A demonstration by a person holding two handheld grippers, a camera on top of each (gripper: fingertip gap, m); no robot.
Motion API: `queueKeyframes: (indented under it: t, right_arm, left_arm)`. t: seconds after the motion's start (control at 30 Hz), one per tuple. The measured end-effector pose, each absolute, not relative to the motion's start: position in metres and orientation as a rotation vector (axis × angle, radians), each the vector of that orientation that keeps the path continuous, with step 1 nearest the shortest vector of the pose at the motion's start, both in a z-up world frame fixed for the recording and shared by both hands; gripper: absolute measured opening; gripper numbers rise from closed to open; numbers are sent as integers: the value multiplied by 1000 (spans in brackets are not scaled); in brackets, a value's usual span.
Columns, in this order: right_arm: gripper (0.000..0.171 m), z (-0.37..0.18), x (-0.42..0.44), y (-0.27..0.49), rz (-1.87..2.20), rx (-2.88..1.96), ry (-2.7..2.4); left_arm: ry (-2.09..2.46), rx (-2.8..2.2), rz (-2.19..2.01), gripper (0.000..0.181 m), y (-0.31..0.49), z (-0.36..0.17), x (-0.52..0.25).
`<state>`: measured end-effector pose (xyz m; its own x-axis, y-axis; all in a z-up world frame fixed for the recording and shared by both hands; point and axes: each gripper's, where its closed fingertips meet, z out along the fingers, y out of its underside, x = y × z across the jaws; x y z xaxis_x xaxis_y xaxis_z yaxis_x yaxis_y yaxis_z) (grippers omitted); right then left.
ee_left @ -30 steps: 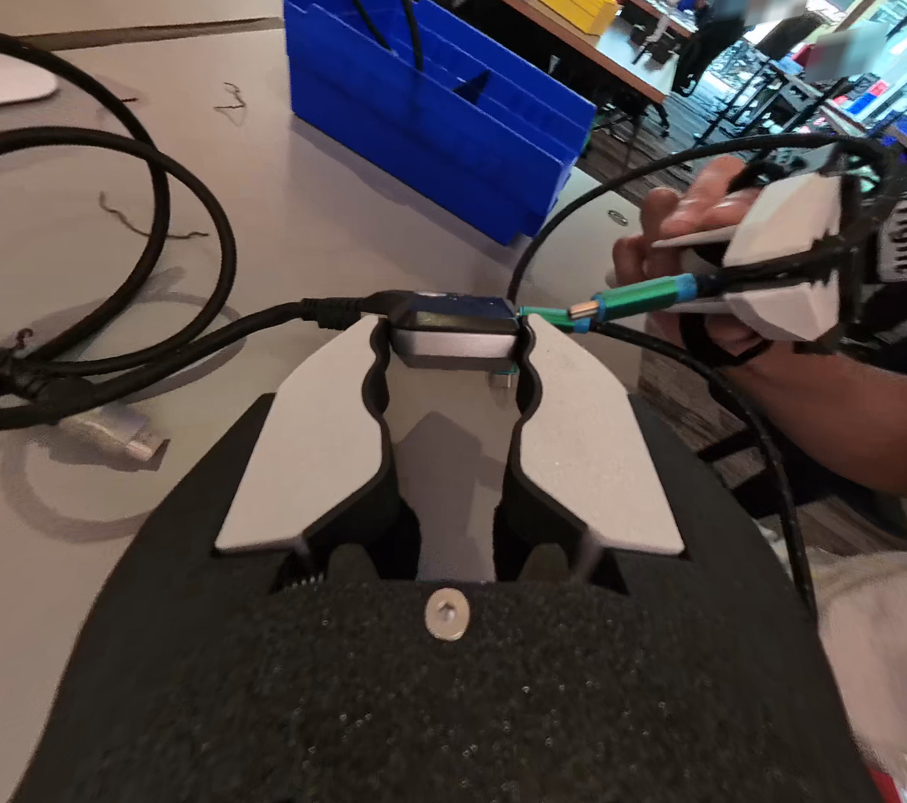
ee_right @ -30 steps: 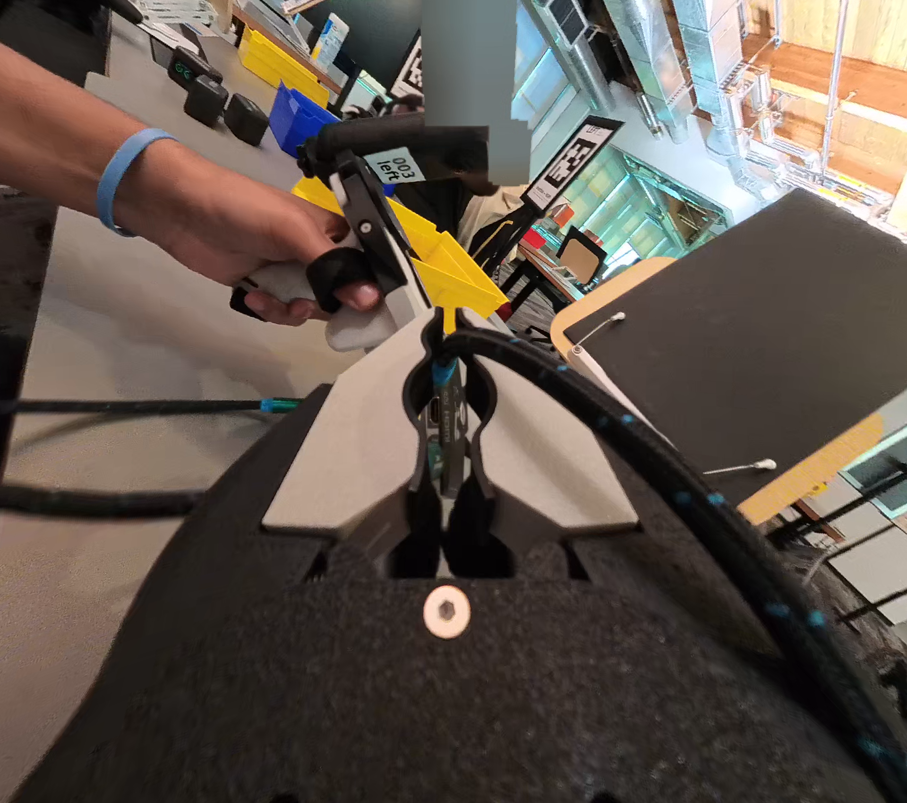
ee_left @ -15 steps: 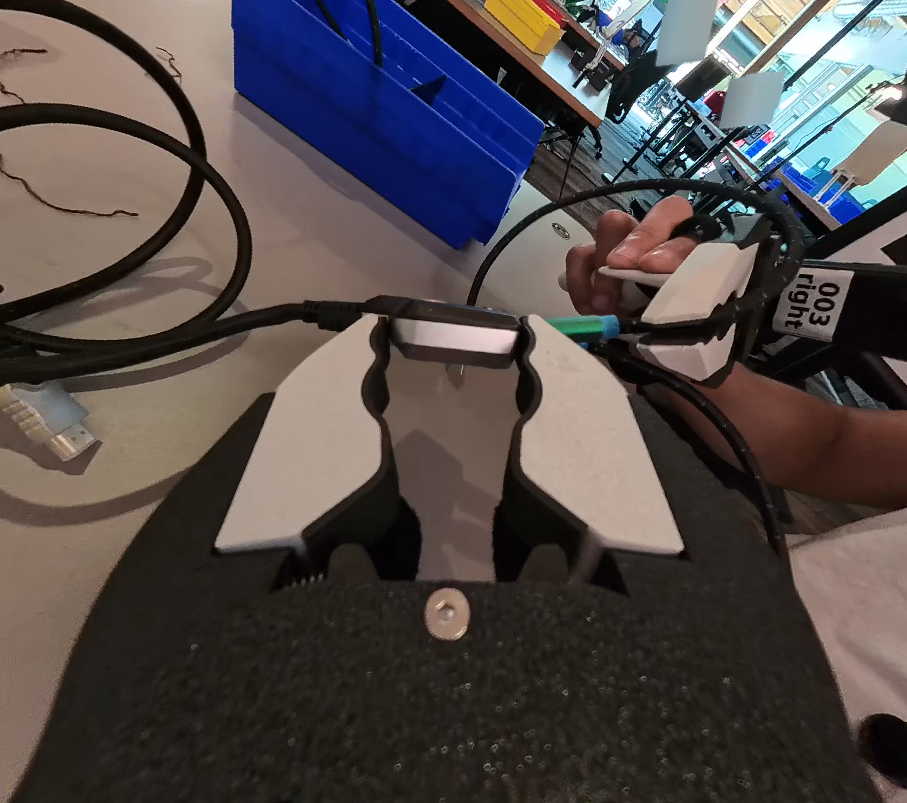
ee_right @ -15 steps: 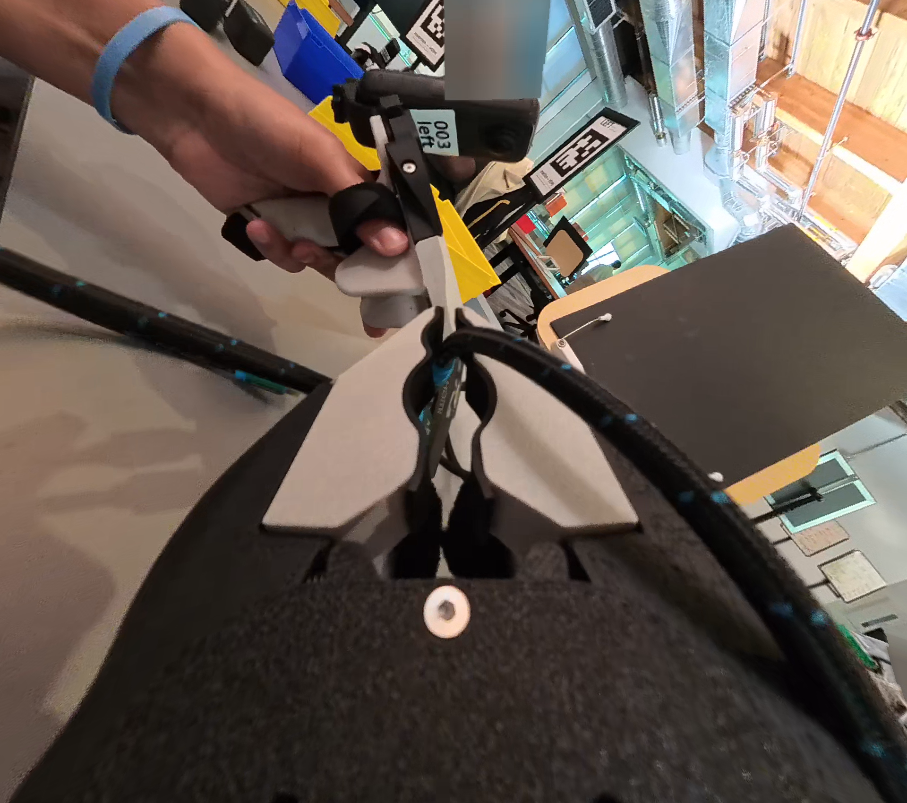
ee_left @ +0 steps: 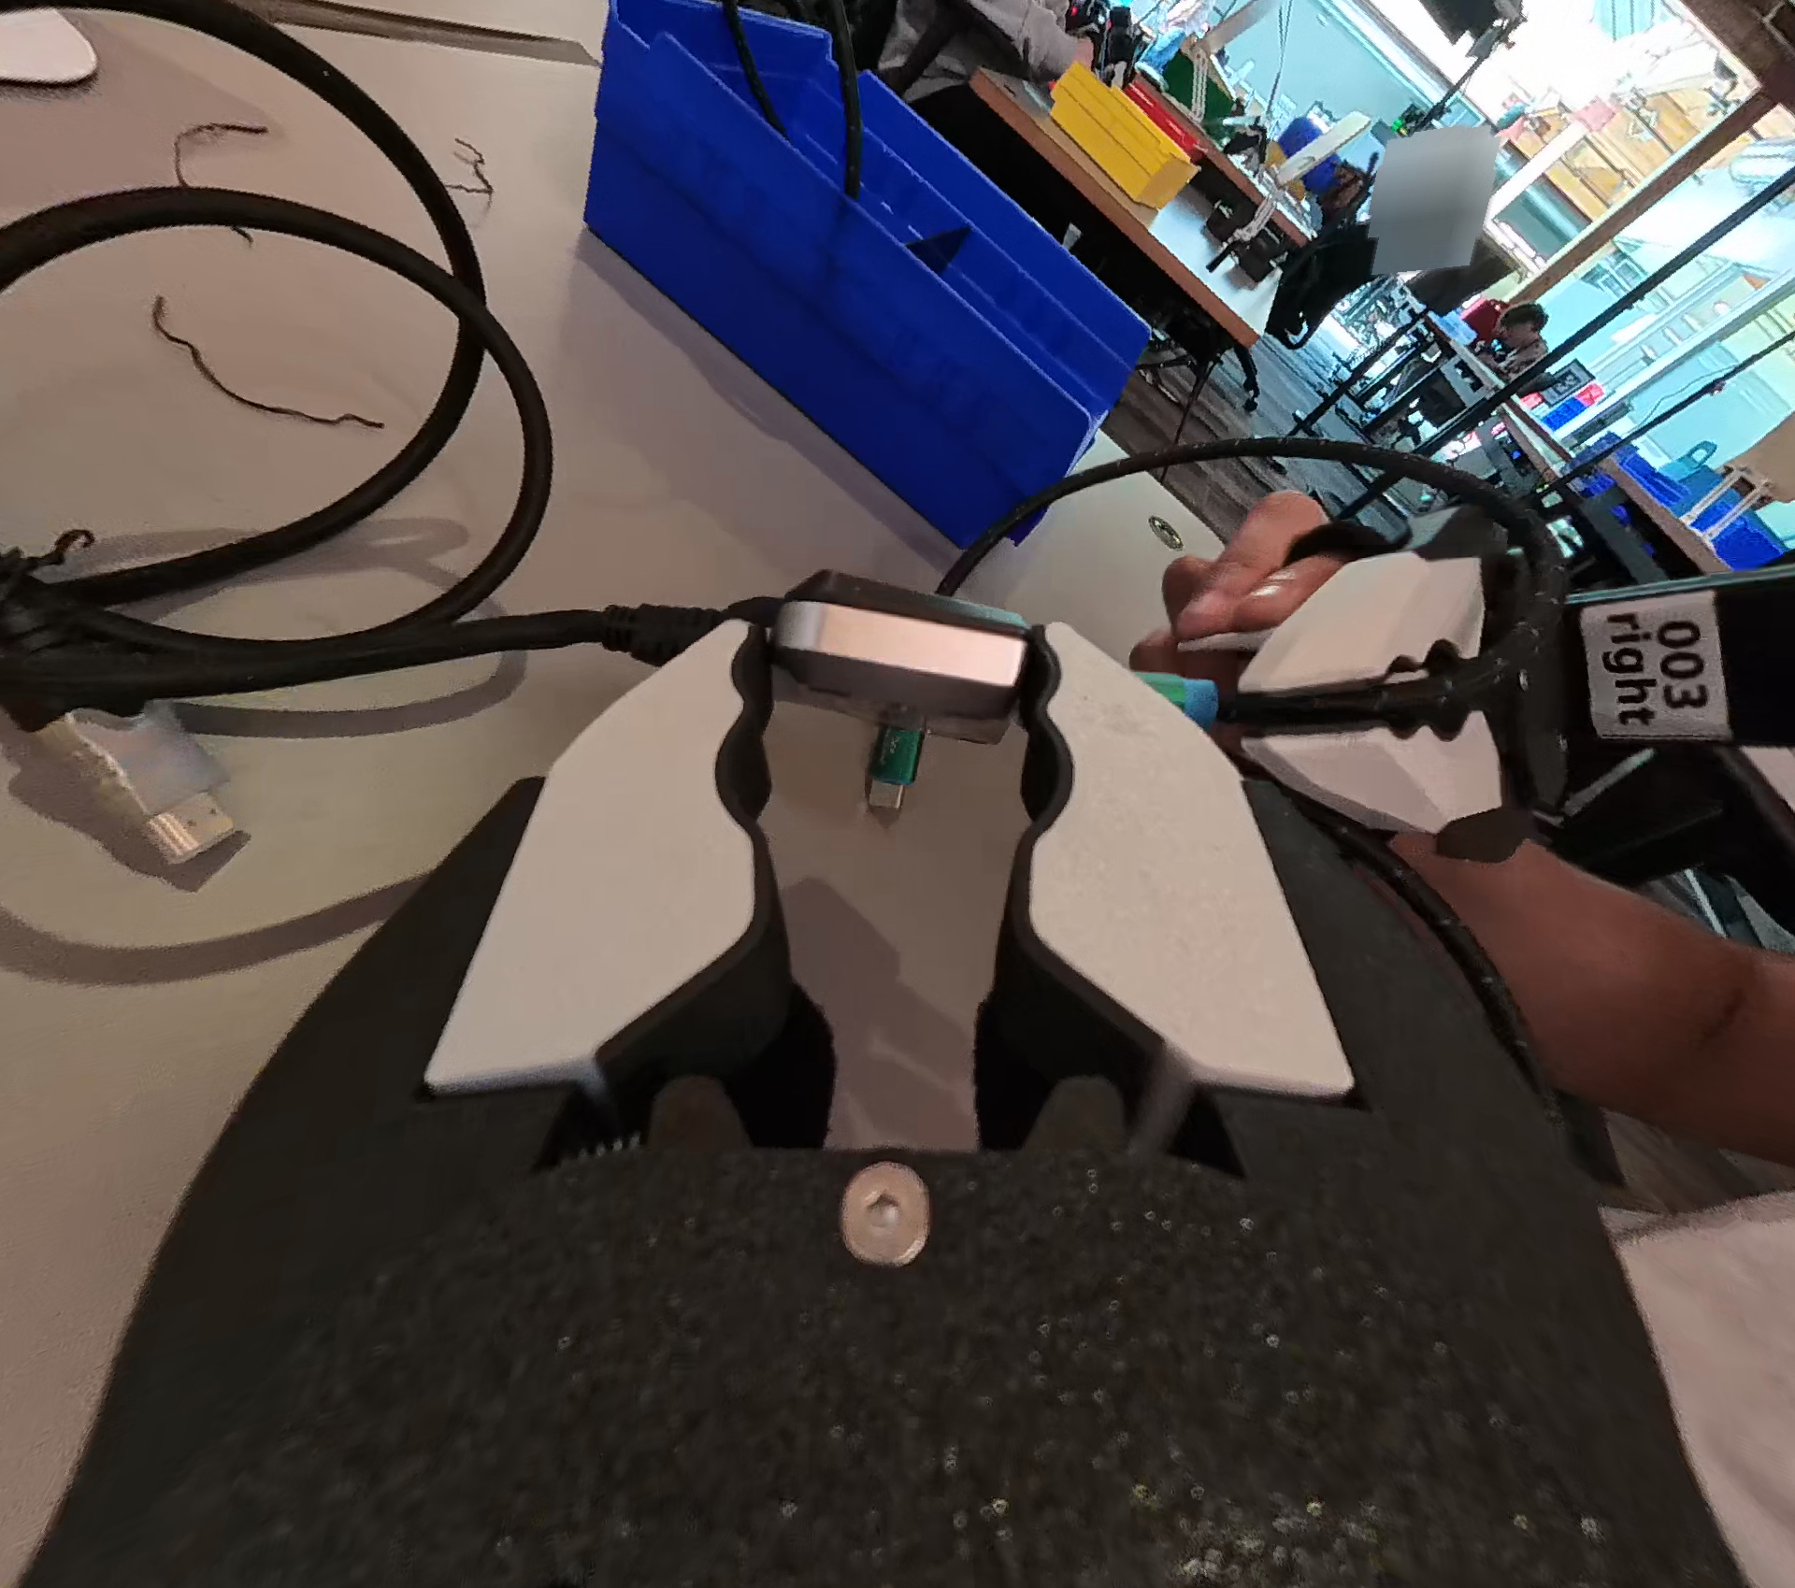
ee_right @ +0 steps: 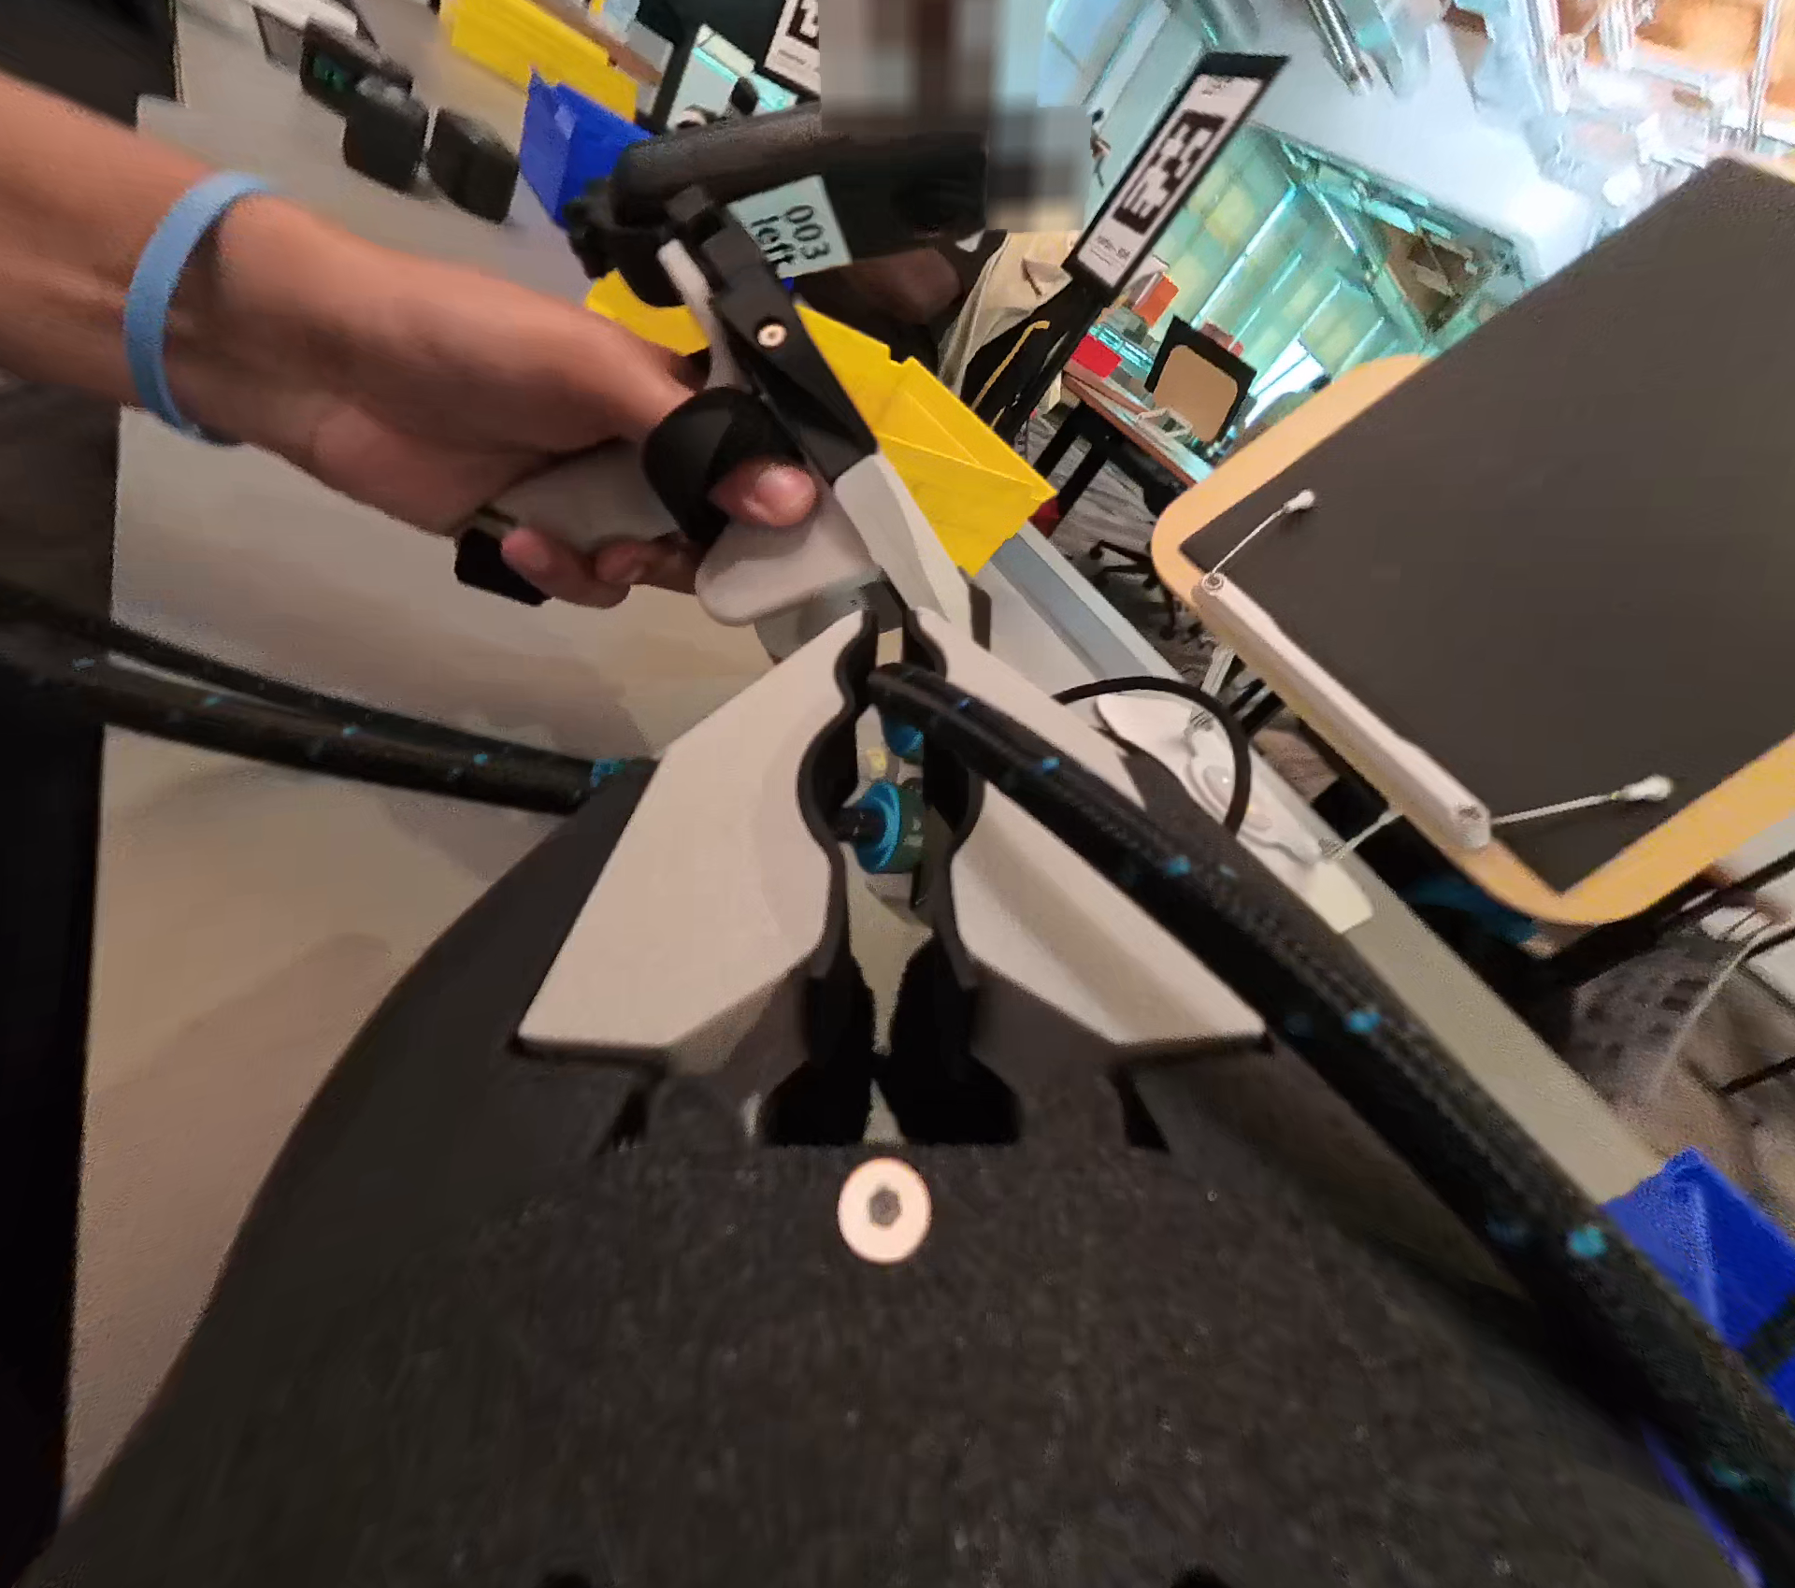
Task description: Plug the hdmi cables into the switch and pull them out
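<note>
Left gripper fingers are pinching the switch at their tips. Right gripper, at 3 o'clock, is clamped on the green HDMI plug beside it.

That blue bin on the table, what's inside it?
A black cable drops into the blue bin, between its dividers. The walls hide the bin's floor, so the cable's end and any other contents cannot be seen.

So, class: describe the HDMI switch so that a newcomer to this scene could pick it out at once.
Start at the blue bin on the grey table and come toward the camera to the left gripper. Clamped between its white fingers is the HDMI switch, a small flat silver-and-black box. Unlike the loose silver plug lying left, it is held and has a green connector beneath it.
</note>
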<state>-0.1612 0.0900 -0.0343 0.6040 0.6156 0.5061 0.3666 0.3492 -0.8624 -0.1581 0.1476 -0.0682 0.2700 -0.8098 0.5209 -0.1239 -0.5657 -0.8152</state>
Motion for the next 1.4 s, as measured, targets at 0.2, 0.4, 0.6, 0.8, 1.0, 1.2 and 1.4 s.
queueKeyframes:
  t: [0.2,0.4,0.6,0.8,1.0,1.2,1.4]
  right_arm:
    - [6,-38,-157,101,230,-1452,-866]
    - [8,-45,-153,105,177,-1656,-823]
    - [7,-48,-149,103,-82,-1758,-850]
    - [6,-48,-147,101,-133,-1793,-812]
    - [6,-68,-151,100,-49,-1893,-833]
    - [5,-26,-157,97,-108,-1562,-841]
    - [5,-25,-160,97,-120,-1451,-874]
  left_arm:
    - [781,-1885,-1331,50,155,-69,-161]
    - [772,-1908,-1299,50,156,-72,-161]
    - [781,-1926,-1258,50,152,-75,-156]
    - [775,-1926,-1278,50,152,-74,-157]
    - [782,-1932,-1257,49,151,-73,-156]
    - [705,-1937,-1332,49,160,-68,-164]
    - [741,-1948,-1410,50,153,-66,-162]
